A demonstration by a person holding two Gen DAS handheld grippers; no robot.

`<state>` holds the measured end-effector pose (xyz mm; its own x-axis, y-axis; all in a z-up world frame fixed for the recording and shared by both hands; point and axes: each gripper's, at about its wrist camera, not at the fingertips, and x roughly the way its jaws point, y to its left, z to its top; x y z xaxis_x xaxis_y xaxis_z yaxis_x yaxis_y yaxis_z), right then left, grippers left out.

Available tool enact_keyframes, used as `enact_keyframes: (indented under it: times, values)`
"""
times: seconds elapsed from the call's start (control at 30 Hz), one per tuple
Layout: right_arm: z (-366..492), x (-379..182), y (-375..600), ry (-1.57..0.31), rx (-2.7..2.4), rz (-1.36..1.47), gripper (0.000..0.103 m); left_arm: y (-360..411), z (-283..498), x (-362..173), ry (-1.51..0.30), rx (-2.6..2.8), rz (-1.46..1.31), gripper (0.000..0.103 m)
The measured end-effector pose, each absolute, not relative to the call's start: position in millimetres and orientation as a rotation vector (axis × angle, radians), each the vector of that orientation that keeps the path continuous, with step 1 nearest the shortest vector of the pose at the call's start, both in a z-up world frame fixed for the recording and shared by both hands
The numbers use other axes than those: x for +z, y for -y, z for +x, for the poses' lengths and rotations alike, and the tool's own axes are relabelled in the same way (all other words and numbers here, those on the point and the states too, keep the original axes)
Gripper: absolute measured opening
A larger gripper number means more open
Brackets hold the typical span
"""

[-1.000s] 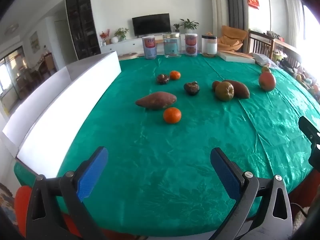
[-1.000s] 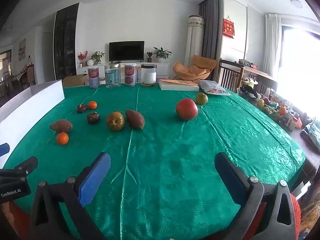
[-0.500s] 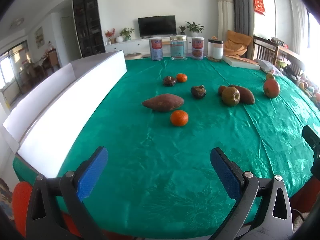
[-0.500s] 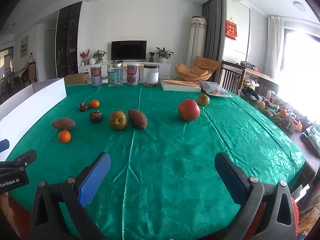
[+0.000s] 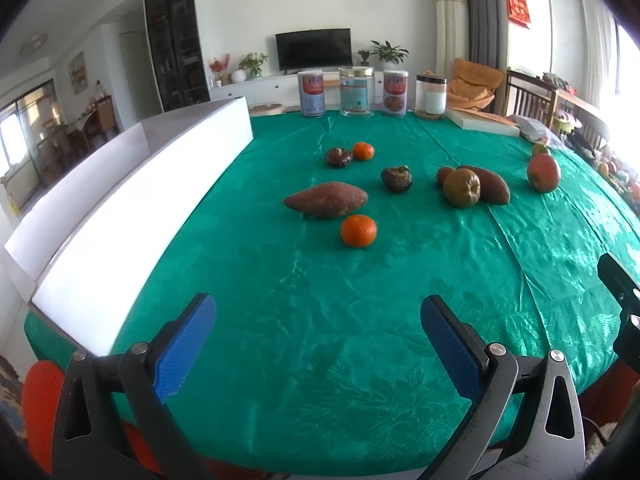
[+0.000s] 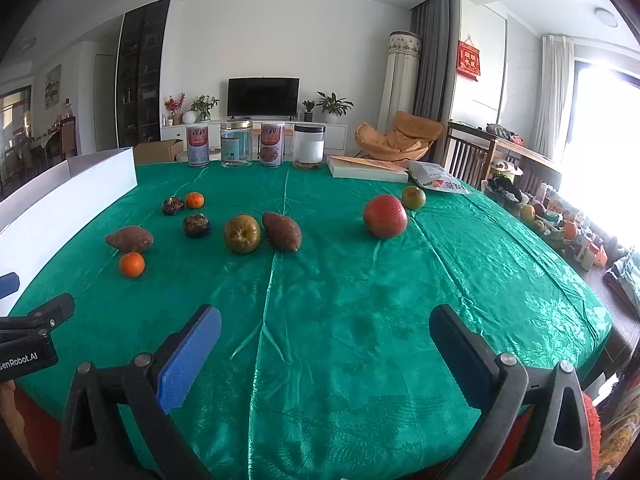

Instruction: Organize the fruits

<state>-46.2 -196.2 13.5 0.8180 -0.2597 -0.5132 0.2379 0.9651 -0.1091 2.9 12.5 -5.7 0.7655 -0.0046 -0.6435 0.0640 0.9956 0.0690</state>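
Fruits lie on a green tablecloth [image 5: 320, 320]. Nearest my left gripper [image 5: 318, 338] is an orange mandarin [image 5: 358, 231], with a sweet potato [image 5: 326, 200] just behind it. Farther back are a second mandarin [image 5: 363, 151], two dark fruits [image 5: 397, 178], a brownish-green apple [image 5: 461, 188] and a second sweet potato [image 5: 486, 185]. A red fruit [image 6: 385, 216] and a green one [image 6: 413, 197] lie to the right. My right gripper [image 6: 326, 346] hovers over bare cloth. Both grippers are open and empty.
A long white box [image 5: 132, 196] runs along the table's left edge. Several jars and cans [image 5: 356, 92] and a flat white box [image 6: 366, 169] stand at the far edge. The table's near edge is just below both grippers.
Both cameras have tilted up slightly and edged forward; the fruits sit a little lower and nearer in view. Both grippers stay open and empty.
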Motion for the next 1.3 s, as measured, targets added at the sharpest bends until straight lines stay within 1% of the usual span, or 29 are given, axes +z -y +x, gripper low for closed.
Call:
enact_keyframes:
  times: [0.43, 0.6, 0.77, 0.9, 0.97, 1.07, 1.2, 1.3]
  values:
    - [-46, 15, 198, -0.540, -0.264, -0.034, 0.103, -15, 3, 4, -0.660, -0.018, 0.144, 0.102]
    - [-47, 15, 198, -0.540, -0.262, -0.030, 0.103, -51, 20, 30, -0.592, 0.039, 0.225, 0.102]
    - [-45, 12, 198, -0.555, -0.253, -0.018, 0.103, -91, 42, 53, -0.608, 0.061, 0.325, 0.102]
    - [-44, 12, 198, -0.555, -0.245, -0.017, 0.103, -115, 58, 68, -0.579, 0.110, 0.388, 0.102]
    - [-43, 12, 199, -0.555, -0.245, -0.014, 0.103, -127, 73, 69, -0.595, 0.118, 0.408, 0.102]
    - [-44, 12, 199, -0.555, -0.245, -0.010, 0.103, -144, 102, 55, -0.651, 0.174, 0.436, 0.102]
    - [-45, 14, 201, -0.547, -0.250, -0.009, 0.103, -168, 127, 39, -0.762, 0.221, 0.323, 0.102]
    - [-45, 14, 205, -0.545, -0.260, 0.002, 0.103, -166, 126, 45, -0.724, 0.233, 0.272, 0.102]
